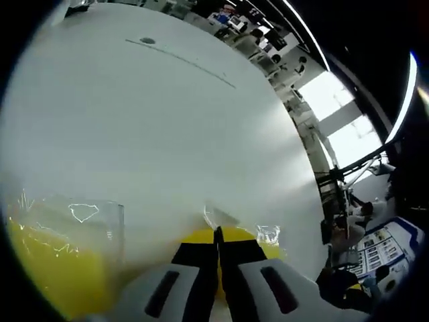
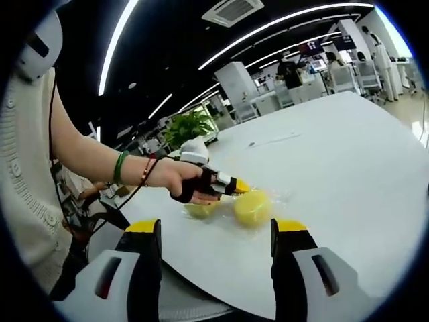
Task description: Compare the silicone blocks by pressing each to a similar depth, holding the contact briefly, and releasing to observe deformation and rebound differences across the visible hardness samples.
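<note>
While the left gripper (image 2: 231, 186) bears down with its jaws pressed together, their tips meet the yellow silicone block (image 1: 201, 236) on the white table (image 1: 167, 134) — the press-and-hold step, by my reading. A second yellow block (image 1: 47, 268) (in clear wrap) lies near left. The right gripper (image 2: 218, 235) hovers apart, jaws spread. Next comes a clean lift — then watching the rebound.

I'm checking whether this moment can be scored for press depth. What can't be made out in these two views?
- Left gripper view: yellow block mostly hidden behind shut left gripper; dent depth unreadable.
- Left gripper view: second yellow block blurred, cut off by the edge.
- Right gripper view: the blocks are small; the far one is partly covered by the hand.
</note>
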Demonstrator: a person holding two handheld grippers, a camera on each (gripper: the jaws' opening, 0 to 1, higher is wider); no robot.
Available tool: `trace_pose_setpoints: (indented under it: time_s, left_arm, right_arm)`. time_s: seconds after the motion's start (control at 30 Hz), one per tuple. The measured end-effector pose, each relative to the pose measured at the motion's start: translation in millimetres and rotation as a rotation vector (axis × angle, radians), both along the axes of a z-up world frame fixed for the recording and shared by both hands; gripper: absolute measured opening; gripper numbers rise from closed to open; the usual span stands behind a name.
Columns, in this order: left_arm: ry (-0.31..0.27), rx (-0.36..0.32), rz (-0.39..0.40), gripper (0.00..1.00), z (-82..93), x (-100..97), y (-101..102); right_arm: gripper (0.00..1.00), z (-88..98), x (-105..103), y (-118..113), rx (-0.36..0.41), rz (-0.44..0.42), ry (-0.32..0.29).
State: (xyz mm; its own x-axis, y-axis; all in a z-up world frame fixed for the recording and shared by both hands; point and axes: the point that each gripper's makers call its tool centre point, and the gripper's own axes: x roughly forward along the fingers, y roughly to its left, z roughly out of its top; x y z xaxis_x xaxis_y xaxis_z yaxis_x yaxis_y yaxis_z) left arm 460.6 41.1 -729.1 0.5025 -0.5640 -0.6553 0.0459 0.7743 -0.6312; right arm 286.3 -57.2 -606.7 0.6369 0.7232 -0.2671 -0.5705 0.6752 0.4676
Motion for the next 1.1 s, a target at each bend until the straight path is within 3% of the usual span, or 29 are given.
trace_pose_setpoints:
  time_s: [0.2, 0.33, 0.4, 0.47, 0.5, 0.57, 0.73, 1.1]
  left_arm:
    - [-0.039, -0.051, -0.023, 0.0, 19.0, -1.6, -6.9]
    - [-0.146, -0.041, -0.11, 0.0, 39.8, -3.4, -14.3]
    - [-0.185, -0.074, -0.161, 0.0, 53.2, -6.2, -22.1]
    - [-0.246, -0.008, -0.223, 0.0, 59.7, -8.6, -21.1]
    - [-0.286, -0.012, -0.244, 0.0, 67.1, -10.0, -23.7]
    - [-0.288, -0.006, -0.256, 0.0, 71.2, -14.2, -23.8]
    - [-0.383, 0.07, -0.338, 0.0, 83.3, -21.6, -25.3]
    - [-0.458, 0.047, -0.387, 0.0, 112.5, -33.3, -34.8]
  right_arm:
    - [0.61, 5.4, 1.2, 4.1, 0.004, 0.012, -0.007]
    - [0.6, 9.8, 0.8, 9.0, 0.0, 0.026, -0.016]
    - [0.6, 10.7, 0.2, 11.2, -0.006, 0.034, -0.017]
    - [0.6, 12.3, -0.5, 12.5, -0.009, 0.04, -0.019]
    - [0.6, 13.9, -0.8, 13.4, -0.007, 0.043, -0.021]
    - [0.6, 15.6, -1.5, 14.5, -0.014, 0.049, -0.025]
    - [0.6, 18.1, -3.4, 13.8, -0.023, 0.057, -0.032]
    - [0.61, 23.7, -7.4, 14.2, -0.042, 0.07, -0.052]
